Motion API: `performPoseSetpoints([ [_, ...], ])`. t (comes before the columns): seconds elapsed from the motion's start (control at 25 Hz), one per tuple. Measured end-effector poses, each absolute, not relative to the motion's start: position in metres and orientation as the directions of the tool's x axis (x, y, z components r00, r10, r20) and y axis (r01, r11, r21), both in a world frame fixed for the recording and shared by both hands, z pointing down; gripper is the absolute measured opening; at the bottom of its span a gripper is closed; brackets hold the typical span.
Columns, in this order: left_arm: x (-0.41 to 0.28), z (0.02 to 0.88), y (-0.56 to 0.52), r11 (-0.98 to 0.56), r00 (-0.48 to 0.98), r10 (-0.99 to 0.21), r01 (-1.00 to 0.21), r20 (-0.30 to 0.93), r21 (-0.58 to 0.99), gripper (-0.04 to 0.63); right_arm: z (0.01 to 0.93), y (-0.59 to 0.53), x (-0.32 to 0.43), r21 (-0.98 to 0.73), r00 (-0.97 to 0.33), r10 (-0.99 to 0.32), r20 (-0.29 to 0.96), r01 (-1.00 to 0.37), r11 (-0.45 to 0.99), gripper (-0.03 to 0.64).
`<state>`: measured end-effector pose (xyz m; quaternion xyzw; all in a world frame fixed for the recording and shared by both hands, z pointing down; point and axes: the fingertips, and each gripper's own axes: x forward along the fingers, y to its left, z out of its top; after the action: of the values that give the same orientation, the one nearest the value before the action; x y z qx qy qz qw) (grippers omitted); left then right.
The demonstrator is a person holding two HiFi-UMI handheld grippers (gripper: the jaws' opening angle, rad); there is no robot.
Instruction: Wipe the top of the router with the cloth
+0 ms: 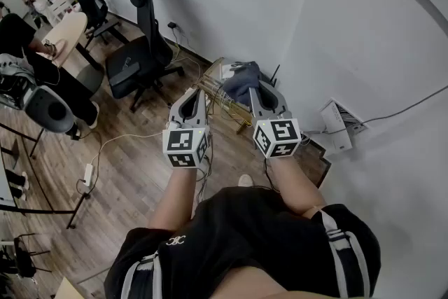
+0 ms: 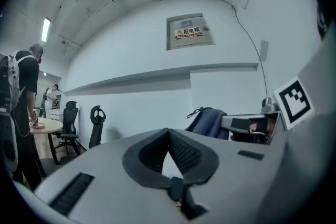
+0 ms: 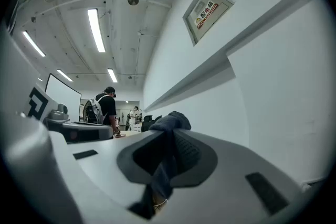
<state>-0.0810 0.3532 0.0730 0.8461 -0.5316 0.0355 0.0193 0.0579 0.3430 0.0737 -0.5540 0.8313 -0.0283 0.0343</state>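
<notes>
The right gripper (image 3: 170, 136) is clamped on the blue-grey cloth (image 3: 172, 121). The cloth bunches past the jaw tips, over a wire rack (image 1: 218, 100) by the far wall. The left gripper (image 2: 168, 132), just left of it, has its jaws closed together on nothing.

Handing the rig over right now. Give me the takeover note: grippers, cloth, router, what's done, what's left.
Left gripper: jaws together, empty.
Right gripper: shut on the dark blue cloth, which is bunched past the jaws.
Router: not clearly made out; the head view shows the cloth held over a wire rack by the wall.
Done: cloth in grip.
Left: find the router top and wipe it.
</notes>
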Motion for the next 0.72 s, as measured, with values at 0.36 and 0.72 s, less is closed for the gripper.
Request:
performPoseSetpoints([
  [0.36, -0.070, 0.073, 0.337, -0.440, 0.438, -0.895, -0.898, 0.082, -0.009, -0.002, 0.077, 0.327, 0.067, -0.100, -0.382, -0.924, -0.033, -0.918, 0.383, 0.020],
  [0.72, -0.045, 0.083, 0.317, -0.450, 0.446, -0.888, -0.893, 0.111, -0.013, -0.002, 0.094, 0.303, 0.081, -0.118, -0.414, -0.910, 0.024, -0.905, 0.408, 0.020],
])
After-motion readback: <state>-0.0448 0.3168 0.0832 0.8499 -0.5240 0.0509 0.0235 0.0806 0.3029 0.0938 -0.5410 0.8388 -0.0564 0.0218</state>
